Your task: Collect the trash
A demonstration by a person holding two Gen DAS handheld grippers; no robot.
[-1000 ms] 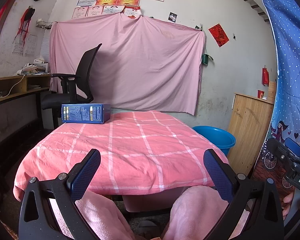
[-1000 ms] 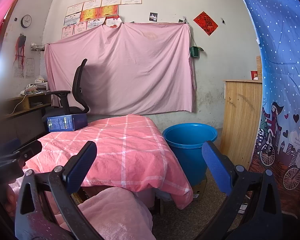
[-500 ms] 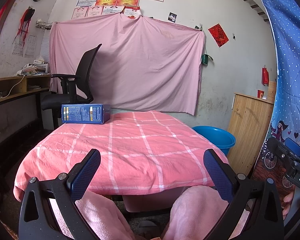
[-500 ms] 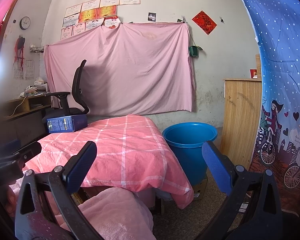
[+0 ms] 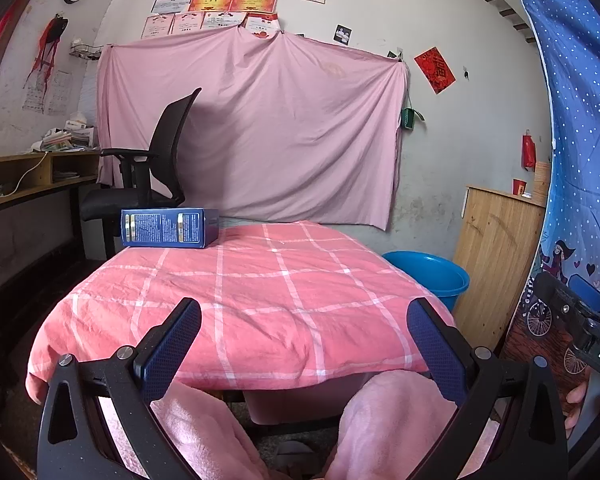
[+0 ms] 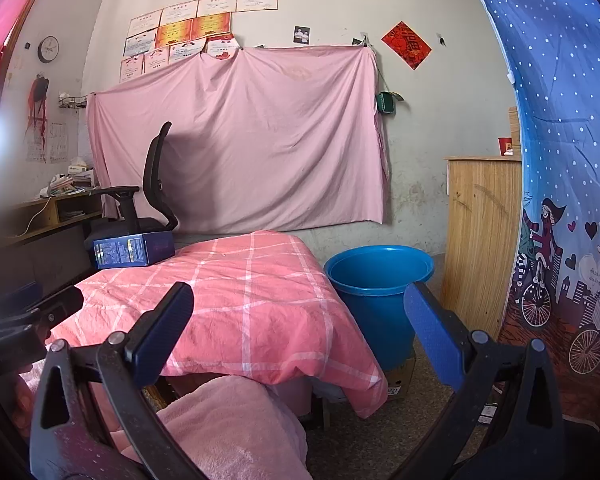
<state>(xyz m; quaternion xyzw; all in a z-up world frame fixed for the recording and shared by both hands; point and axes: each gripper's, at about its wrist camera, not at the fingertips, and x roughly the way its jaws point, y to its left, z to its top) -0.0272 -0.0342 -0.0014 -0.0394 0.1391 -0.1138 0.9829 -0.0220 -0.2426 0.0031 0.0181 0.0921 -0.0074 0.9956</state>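
Nothing has shifted over the last second: your left gripper (image 5: 304, 344) and right gripper (image 6: 298, 324) hang at the table's near edge as before, jaws spread wide and empty. The blue box (image 5: 169, 227), likely the trash, sits untouched at the far left corner of the table (image 5: 280, 280). The blue bucket (image 6: 378, 280) stands beside its right edge. Collection hasn't begun; you must reach forward.

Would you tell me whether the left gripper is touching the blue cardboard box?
Apart: the left wrist view shows bare checked cloth between left gripper and blue cardboard box.
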